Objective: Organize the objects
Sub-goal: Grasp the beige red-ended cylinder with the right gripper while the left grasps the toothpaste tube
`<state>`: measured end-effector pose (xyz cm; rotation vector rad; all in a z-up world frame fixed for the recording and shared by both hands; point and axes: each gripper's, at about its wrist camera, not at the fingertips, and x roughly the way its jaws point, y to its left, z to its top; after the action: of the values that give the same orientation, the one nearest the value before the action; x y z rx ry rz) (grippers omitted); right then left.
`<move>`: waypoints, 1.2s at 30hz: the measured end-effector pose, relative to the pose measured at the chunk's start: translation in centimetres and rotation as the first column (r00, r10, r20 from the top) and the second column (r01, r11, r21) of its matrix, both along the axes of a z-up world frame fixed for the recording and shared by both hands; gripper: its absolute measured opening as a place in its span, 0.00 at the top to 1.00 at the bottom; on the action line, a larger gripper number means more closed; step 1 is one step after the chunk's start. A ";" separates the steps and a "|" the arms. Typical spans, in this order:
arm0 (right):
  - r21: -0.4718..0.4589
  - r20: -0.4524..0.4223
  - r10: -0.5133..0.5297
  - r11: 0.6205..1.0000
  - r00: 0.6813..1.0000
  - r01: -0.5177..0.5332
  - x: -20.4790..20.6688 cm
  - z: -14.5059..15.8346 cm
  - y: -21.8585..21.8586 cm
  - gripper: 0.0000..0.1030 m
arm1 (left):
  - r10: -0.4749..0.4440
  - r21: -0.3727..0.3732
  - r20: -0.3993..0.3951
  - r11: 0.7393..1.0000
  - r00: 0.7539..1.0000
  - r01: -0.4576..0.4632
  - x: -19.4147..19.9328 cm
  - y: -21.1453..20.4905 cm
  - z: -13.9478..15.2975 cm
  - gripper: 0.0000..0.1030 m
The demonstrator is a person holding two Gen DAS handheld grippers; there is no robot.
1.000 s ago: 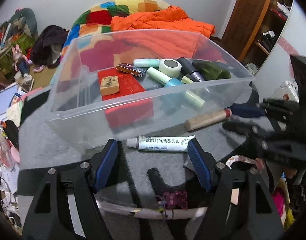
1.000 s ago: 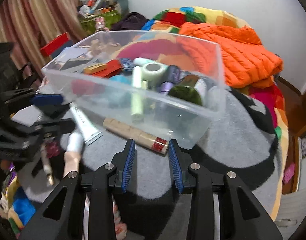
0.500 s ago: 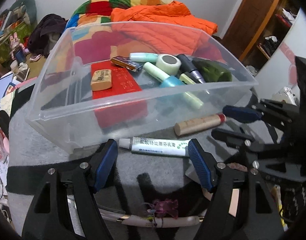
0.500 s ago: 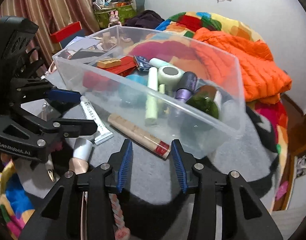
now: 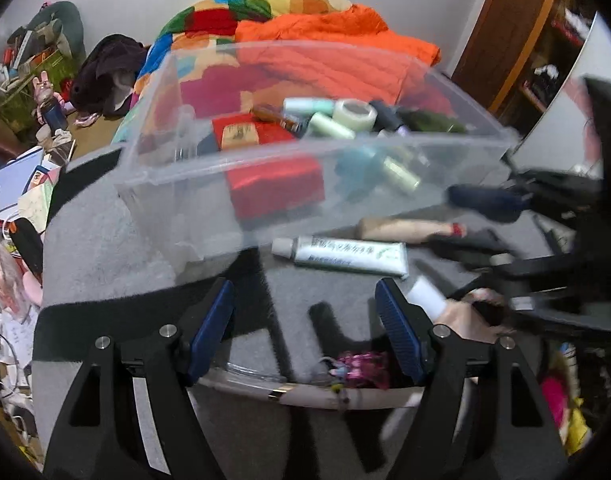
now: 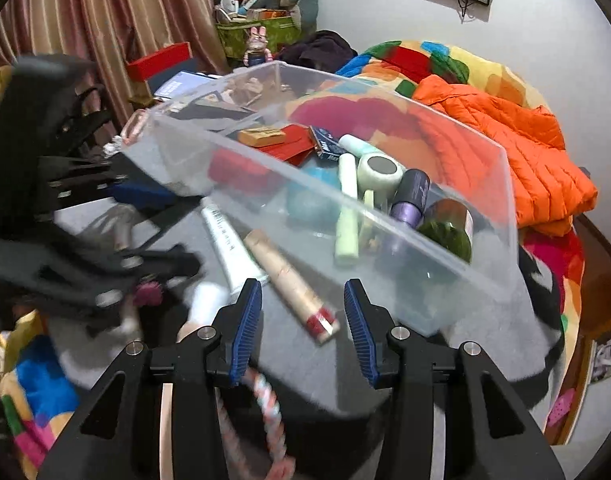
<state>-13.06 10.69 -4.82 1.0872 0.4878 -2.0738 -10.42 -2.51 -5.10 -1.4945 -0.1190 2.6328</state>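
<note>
Left gripper point(image 5: 305, 312) jaws wide apart, nothing between the pads; bare grey blanket point(image 5: 105, 248) under it; white ointment tube point(image 5: 341, 254) lies just ahead, crosswise, apart from both pads. Right gripper point(image 6: 302, 316) jaws parted and opening, empty; the tan cylinder with red end point(image 6: 293, 286) reaches into the gap ahead of the pads, no contact seen. Cylinder and tube lie side by side, near touching, close along the near wall of the clear plastic bin point(image 6: 385, 220). Bin holds a red box point(image 5: 273, 180), tape roll point(image 6: 379, 172), tubes and bottles. Pink trinket point(image 5: 361, 364) near the blanket's front edge. Orange jacket point(image 6: 525, 148) beyond the bin's far rim.
</note>
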 end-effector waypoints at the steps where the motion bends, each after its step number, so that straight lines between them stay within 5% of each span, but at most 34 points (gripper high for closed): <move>1: 0.005 0.018 -0.002 1.000 1.000 0.002 -0.2 -0.3 -0.2 0.64 | -0.004 -0.002 -0.015 1.000 1.000 0.004 0.1 0.1 0.4 0.29; 5: 0.007 0.018 0.005 1.000 1.000 -0.005 0.6 -0.6 0.1 0.76 | -0.072 -0.025 -0.062 0.997 0.995 0.071 -0.4 1.3 1.6 0.31; 8: -0.001 0.025 0.014 1.000 1.000 -0.014 1.6 -0.4 0.9 0.82 | -0.165 -0.092 -0.045 0.983 0.985 0.160 -1.2 2.8 1.2 0.42; 17: -0.036 0.069 -0.048 0.998 0.996 0.050 2.7 -0.2 4.2 0.86 | -0.320 -0.121 0.033 0.939 0.947 0.322 -2.7 4.5 0.1 0.44; 28: -0.079 0.075 -0.083 0.993 0.994 0.089 2.7 1.0 6.1 0.86 | -0.354 -0.042 0.106 0.932 0.929 0.360 -1.2 5.0 -0.2 0.44; 36: -0.047 0.052 -0.096 0.994 0.994 0.098 2.1 0.6 5.2 0.86 | -0.371 -0.132 0.052 0.918 0.927 0.374 -2.2 5.8 0.9 0.44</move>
<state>-10.98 15.86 -4.21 1.1508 0.3635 -2.1259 -12.60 3.25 -4.17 -1.4230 0.3253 2.3543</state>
